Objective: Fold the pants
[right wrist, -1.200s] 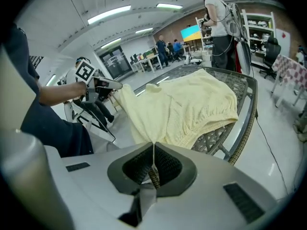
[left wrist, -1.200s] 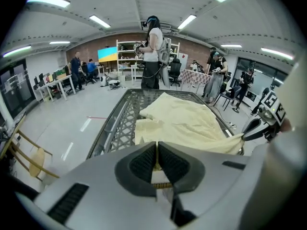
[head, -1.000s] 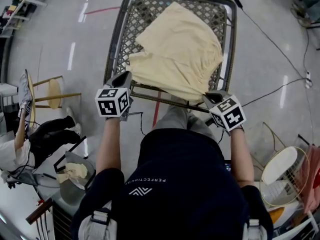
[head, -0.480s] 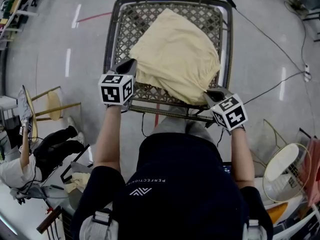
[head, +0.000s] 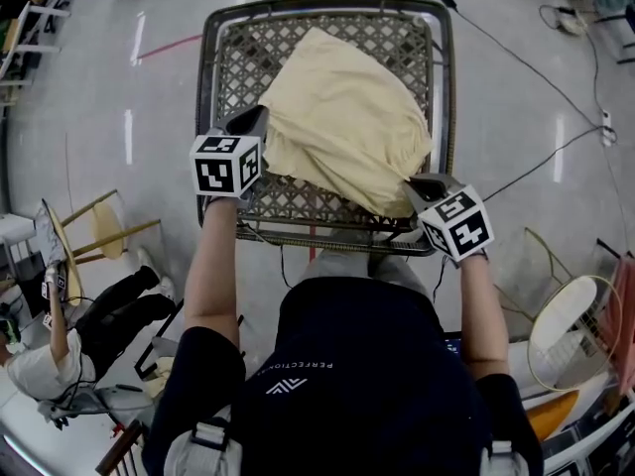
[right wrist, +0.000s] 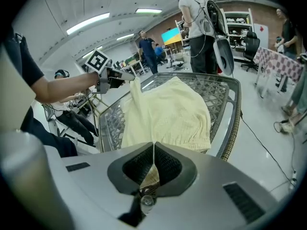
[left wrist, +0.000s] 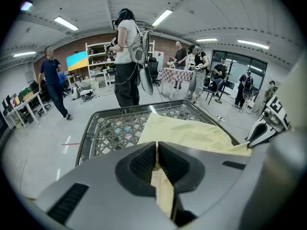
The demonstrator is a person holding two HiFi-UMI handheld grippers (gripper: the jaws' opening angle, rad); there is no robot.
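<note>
Your left tongs (head: 256, 119) have gone forward from the near rim of the desk (head: 204, 87) and now stand over its left part. Your right tongs (head: 413, 180) have also come a little inward over the near right corner. The loose part of the pants (head: 342, 117), which lay spread toward the near left one second ago, has been drawn in, so the cloth now makes a more compact shape.

The pants are pale yellow and lie on the lattice top of the desk, mostly in its middle and right part, with one corner reaching toward the far rim. The near edge of the cloth runs between your two tongs.

Looking along the left tongs (left wrist: 157, 145), the jaws are clenched on a thin fold of the pants (left wrist: 192, 133), and a strip of the cloth passes back between them.

Looking along the right tongs (right wrist: 153, 147), the jaws are likewise clenched on a corner of the pants (right wrist: 165, 111). A gathered edge of the cloth lies just in front of them. From this side the left tongs (right wrist: 129, 78) hold their corner lifted above the desk (right wrist: 232, 123), and the cloth hangs down from them to the rest of the pants.
</note>
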